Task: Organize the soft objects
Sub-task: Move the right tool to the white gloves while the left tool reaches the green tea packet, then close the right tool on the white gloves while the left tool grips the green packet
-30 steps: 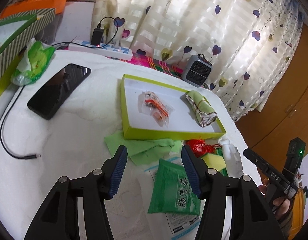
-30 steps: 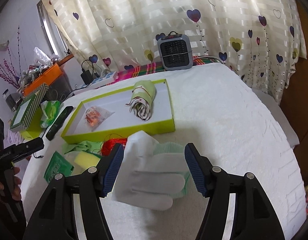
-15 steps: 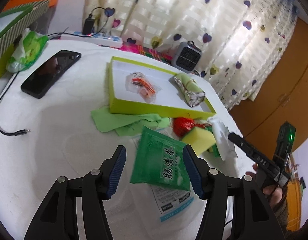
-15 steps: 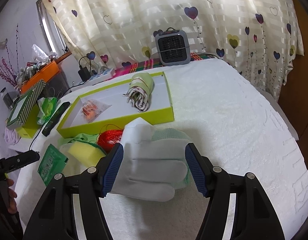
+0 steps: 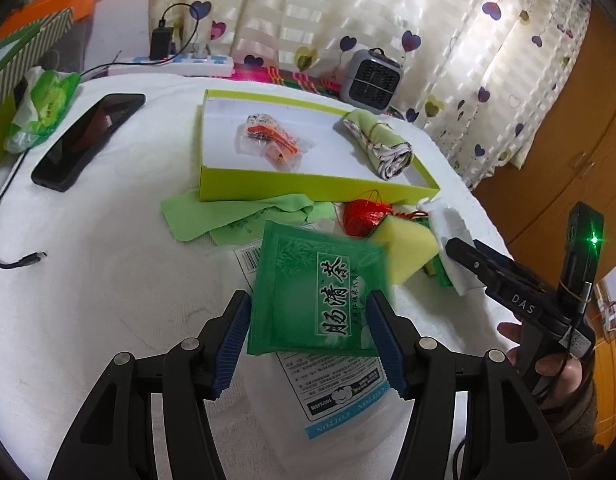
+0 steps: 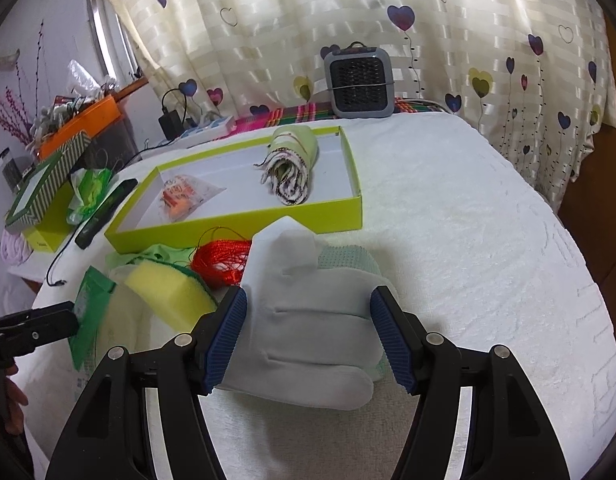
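My left gripper (image 5: 308, 304) is open over the white table. A green tea packet (image 5: 315, 292) lies between its blue pads, on top of a clear cotton pack (image 5: 339, 396). My right gripper (image 6: 308, 300) is open too, with a white glove (image 6: 304, 344) lying flat between its fingers on a green-dotted glove (image 6: 347, 256). Beside the gloves are a yellow sponge (image 6: 164, 288), a red thread tassel (image 6: 222, 262) and a light green cloth (image 5: 212, 216). Behind them, the lime-green box (image 5: 308, 190) holds a rolled cloth (image 5: 379, 148) and an orange sachet (image 5: 272, 144).
A black phone (image 5: 88, 140), a loose cable (image 5: 12, 262) and a green plastic bag (image 5: 44, 104) lie at the left of the table. A power strip (image 5: 176, 65) and a small grey heater (image 5: 371, 80) stand at the back by the curtain.
My left gripper has come forward and down, so the green packet now sits between its pads. The right gripper has sunk a little closer around the white glove.
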Tool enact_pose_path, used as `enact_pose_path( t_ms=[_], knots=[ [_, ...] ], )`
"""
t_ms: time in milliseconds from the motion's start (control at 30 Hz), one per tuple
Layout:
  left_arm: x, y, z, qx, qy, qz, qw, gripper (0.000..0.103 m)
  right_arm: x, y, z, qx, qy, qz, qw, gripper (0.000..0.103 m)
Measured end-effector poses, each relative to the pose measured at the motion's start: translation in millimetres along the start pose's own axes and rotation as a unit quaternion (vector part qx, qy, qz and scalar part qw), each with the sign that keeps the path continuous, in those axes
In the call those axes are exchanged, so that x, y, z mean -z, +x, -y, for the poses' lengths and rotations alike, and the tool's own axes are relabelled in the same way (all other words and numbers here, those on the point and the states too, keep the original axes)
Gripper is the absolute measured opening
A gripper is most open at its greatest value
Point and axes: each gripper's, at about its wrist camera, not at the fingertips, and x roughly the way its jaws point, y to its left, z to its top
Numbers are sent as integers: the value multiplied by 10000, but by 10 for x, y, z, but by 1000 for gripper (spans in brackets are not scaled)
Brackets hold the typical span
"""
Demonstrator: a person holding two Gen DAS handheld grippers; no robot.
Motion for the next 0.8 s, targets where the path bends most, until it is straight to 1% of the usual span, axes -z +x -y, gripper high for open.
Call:
enact_pose_path(
  t_ms=[67,133,233,367,600,700,767,800],
  knots=[
    [0,4,12,-42,19,-10,10000,59,12,15,-11,20,-52,-30,10000,65],
    [3,34,47,-187,123,-64,9997,59,18,29,-22,63,-112,-46,9999,65],
    [12,61,106,-385,299,-73,9988,60,25,48,4,37,-15,-87,10000,65],
    [15,76,135,-452,351,-73,9983,60,28,56,38,-9,108,-129,9999,65],
    [15,75,119,-498,284,-11,9984,58,31,47,-13,107,-39,-114,9999,65],
    [26,41,127,-570,294,69,9979,50,39,35,-25,143,-58,-98,9998,65],
    [22,20,130,-590,295,127,9977,42,42,24,-35,160,-82,-91,9998,62],
    [18,5,130,-604,298,169,9976,40,43,20,-41,172,-94,-93,9998,60]
  ],
)
